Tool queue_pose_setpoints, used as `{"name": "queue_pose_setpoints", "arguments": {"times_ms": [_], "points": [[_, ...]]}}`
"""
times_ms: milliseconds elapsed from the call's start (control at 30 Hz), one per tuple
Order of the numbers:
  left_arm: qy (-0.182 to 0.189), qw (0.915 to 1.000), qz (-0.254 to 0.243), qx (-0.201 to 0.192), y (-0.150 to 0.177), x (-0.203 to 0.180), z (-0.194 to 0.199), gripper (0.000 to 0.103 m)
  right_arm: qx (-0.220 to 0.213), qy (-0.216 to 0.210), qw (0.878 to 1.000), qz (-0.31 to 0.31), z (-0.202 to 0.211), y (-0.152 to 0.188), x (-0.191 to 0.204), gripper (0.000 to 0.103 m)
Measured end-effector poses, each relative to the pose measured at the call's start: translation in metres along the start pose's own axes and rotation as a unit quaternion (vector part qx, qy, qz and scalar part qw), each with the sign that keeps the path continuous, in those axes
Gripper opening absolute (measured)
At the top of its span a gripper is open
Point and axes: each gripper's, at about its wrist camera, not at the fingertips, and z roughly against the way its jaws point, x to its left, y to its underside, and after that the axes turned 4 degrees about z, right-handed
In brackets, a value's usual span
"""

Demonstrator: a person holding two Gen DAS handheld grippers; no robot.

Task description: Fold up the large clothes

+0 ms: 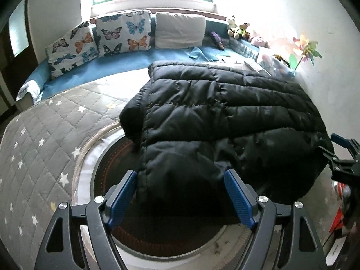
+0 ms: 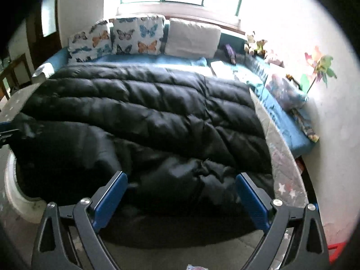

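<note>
A black quilted puffer jacket (image 1: 225, 117) lies spread on a grey star-print quilted mat (image 1: 45, 135), its near hem draped over a round dark-centred, white-rimmed thing (image 1: 94, 157) I cannot identify. The left tongs (image 1: 180, 193) hang released above the hem, blue pads wide apart with only loose fabric below them. The right tongs (image 2: 181, 194) are likewise released over the jacket's near edge, gripping nothing. Behind lie a blue daybed (image 1: 108, 63), butterfly cushions (image 1: 123, 32), a plain white cushion (image 1: 180, 30), plush toys (image 1: 238, 28) and a pinwheel (image 1: 306, 49) by the wall.
</note>
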Motion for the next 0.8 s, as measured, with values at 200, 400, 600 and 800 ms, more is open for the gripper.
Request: {"name": "queue_pose_setpoints", "arguments": {"times_ms": [200, 400, 600, 800], "points": [[-0.004, 0.9998, -0.012, -0.014, 0.021, -0.008, 0.033, 0.085, -0.026, -0.024, 0.999, -0.003, 0.034, 0.014, 0.018, 0.103], [-0.006, 0.9991, -0.026, -0.033, 0.045, -0.015, 0.064, 0.085, -0.036, -0.013, 0.999, -0.003, 0.054, 0.032, 0.042, 0.103], [-0.004, 0.9983, -0.040, -0.041, 0.066, -0.024, 0.088, 0.085, -0.026, 0.004, 1.000, -0.004, 0.068, 0.046, 0.061, 0.103], [0.003, 0.9982, -0.039, -0.045, 0.084, -0.027, 0.105, 0.085, -0.026, 0.021, 0.999, -0.016, 0.085, 0.065, 0.076, 0.103]]}}
